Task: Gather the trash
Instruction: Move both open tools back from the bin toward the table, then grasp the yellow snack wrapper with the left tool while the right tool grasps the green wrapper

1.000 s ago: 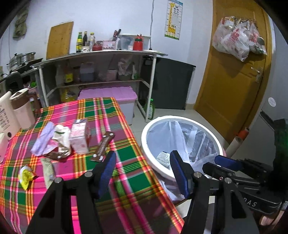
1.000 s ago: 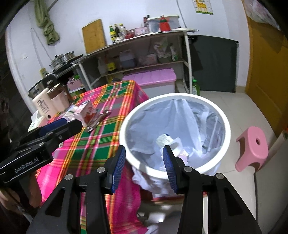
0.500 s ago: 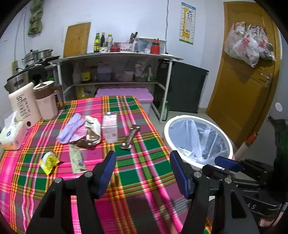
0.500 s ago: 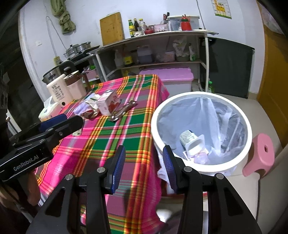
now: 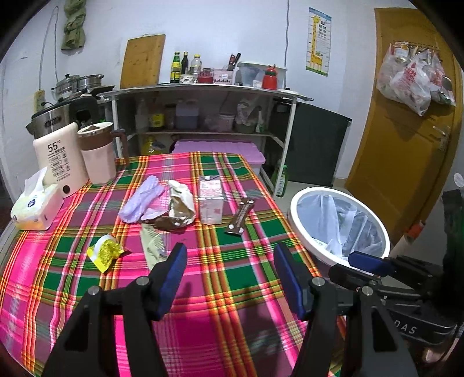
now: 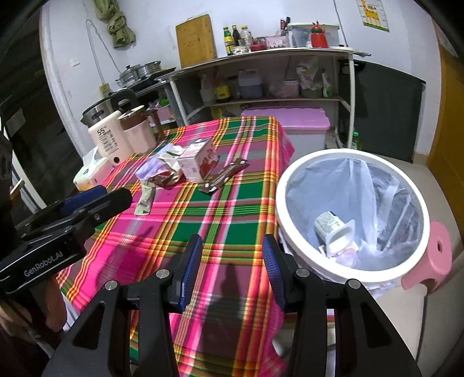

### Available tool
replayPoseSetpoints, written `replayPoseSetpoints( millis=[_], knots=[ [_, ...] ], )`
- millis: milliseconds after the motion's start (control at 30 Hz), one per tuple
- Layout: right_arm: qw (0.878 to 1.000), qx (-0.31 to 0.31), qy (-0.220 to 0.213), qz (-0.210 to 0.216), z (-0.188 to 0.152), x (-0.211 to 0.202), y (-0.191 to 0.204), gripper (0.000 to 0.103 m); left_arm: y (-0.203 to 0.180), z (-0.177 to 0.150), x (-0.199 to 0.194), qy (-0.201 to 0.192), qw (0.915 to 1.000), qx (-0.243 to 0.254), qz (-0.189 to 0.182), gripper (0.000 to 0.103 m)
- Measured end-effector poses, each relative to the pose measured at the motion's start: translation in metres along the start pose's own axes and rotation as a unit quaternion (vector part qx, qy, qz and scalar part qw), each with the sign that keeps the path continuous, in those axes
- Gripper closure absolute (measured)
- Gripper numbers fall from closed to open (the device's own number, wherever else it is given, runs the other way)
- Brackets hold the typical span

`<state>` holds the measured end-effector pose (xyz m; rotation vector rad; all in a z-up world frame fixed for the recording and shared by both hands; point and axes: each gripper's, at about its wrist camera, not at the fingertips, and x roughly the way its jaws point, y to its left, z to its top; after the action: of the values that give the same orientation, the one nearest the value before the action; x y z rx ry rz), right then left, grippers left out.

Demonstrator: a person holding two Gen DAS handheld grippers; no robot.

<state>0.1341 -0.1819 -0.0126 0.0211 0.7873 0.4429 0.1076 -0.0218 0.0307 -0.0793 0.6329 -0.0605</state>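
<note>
Two grippers — left gripper [image 5: 229, 272] wide, right gripper [image 6: 232, 268] half-parted, both empty — one carton [image 5: 210, 201], one bin [image 6: 293, 179].

- White walls [image 5: 220, 26], giraffe height chart [image 5: 318, 43] (right of a hanging cord)
- Open metal shelf unit [image 5: 203, 95] along back wall, dark cabinet [image 5: 319, 145] beside it
- Orange-brown wooden door [image 5: 406, 162] at right
- Pale tiled floor [image 6: 443, 185], pink stool [image 6: 435, 255]

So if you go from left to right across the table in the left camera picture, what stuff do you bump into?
Tissue box → yellow wrapper → purple gloves → crumpled brown-and-white wrapper → pink carton → brown bar wrapper → white trash bin beside the table.
</note>
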Motion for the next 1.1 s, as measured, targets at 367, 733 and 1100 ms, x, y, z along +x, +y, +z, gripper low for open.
replayPoseSetpoints(
  millis=[367, 733, 1100],
  knots=[
    [0.999, -0.018, 0.023, 0.021, 0.004, 0.025, 0.020, 0.059, 0.034, -0.010, 0.006, 0.010, 0.9994, -0.022, 0.024, 0.039],
    [0.998, -0.039, 0.045, 0.036, 0.010, 0.053, 0.040, 0.059, 0.092, -0.020, 0.012, 0.020, 0.9957, -0.065, 0.062, 0.039],
    [0.997, -0.039, 0.054, 0.040, 0.021, 0.073, 0.045, 0.059, 0.141, -0.022, 0.034, 0.039, 0.9888, -0.111, 0.092, 0.039]
  ],
)
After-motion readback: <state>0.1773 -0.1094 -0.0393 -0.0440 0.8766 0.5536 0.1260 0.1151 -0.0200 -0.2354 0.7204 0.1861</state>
